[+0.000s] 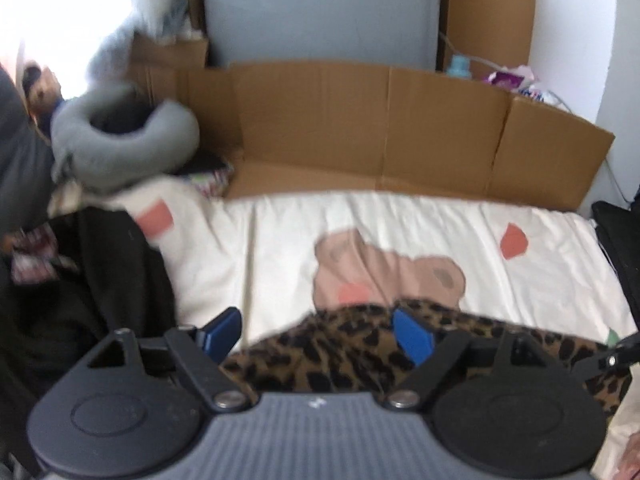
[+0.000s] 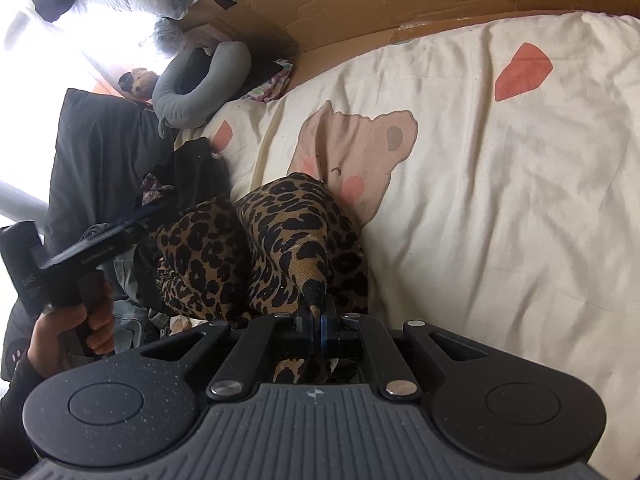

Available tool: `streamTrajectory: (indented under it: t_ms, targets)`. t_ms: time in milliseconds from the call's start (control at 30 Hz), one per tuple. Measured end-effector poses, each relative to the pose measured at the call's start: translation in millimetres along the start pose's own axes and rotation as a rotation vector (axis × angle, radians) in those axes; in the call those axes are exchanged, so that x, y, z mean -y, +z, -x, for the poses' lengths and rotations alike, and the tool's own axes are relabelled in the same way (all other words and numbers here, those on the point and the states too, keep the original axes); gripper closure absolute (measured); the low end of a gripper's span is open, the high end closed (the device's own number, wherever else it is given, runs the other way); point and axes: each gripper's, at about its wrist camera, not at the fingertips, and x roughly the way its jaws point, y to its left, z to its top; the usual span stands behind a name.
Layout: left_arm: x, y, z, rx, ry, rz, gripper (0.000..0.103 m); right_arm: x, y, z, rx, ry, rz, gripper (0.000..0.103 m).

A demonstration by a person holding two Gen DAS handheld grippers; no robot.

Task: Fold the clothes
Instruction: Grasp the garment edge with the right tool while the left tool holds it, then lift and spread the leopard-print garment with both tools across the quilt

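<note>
A leopard-print garment lies bunched on the white bear-print bed cover. My right gripper is shut on a fold of it, and the cloth rises in a ridge away from the pinched pads. In the left wrist view the same garment spreads along the near edge. My left gripper hovers over it with its blue pads wide apart and nothing pressed between them. A hand grips the left tool's handle at the lower left of the right wrist view.
Flattened cardboard stands along the far side of the bed. A grey neck pillow and a heap of dark clothes sit at the left. A dark cushion lies beyond the heap. Something black borders the right edge.
</note>
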Motion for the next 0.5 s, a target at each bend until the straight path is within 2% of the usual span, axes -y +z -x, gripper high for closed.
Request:
streamTrajectory:
  t_ms: [33, 100, 167, 200, 233, 333, 500]
  targets:
    - [-0.7, -3.4, -2.6, -0.014, -0.001, 0.007, 0.023, 0.0, -0.6, 0.2, 0.003, -0.001, 0.002, 0.102]
    - [-1.9, -9.9, -7.6, -0.043, 0.004, 0.022, 0.035, 0.7, -1.9, 0.8, 0.008, -0.007, 0.004, 0.103]
    - [-5.8, -14.9, -12.2, -0.082, -0.025, 0.055, 0.071, 2.9, -2.6, 2.8, 0.014, -0.016, 0.007, 0.103]
    - [-7.4, -17.5, -14.3, -0.101, -0.039, 0.073, 0.081, 4.7, -2.5, 4.4, 0.018, -0.021, 0.005, 0.103]
    - [-8.3, -20.2, -15.9, -0.117, -0.045, 0.088, 0.096, 6.4, -2.4, 6.1, 0.022, -0.026, 0.003, 0.103]
    - [-8.3, -25.1, -14.5, -0.123, -0.061, 0.123, 0.100, 12.4, -0.8, 12.2, 0.041, -0.039, -0.006, 0.103]
    - [-2.5, -17.5, -3.6, -0.098, -0.092, 0.126, 0.101, 19.4, 3.4, 22.5, 0.074, -0.057, -0.013, 0.103]
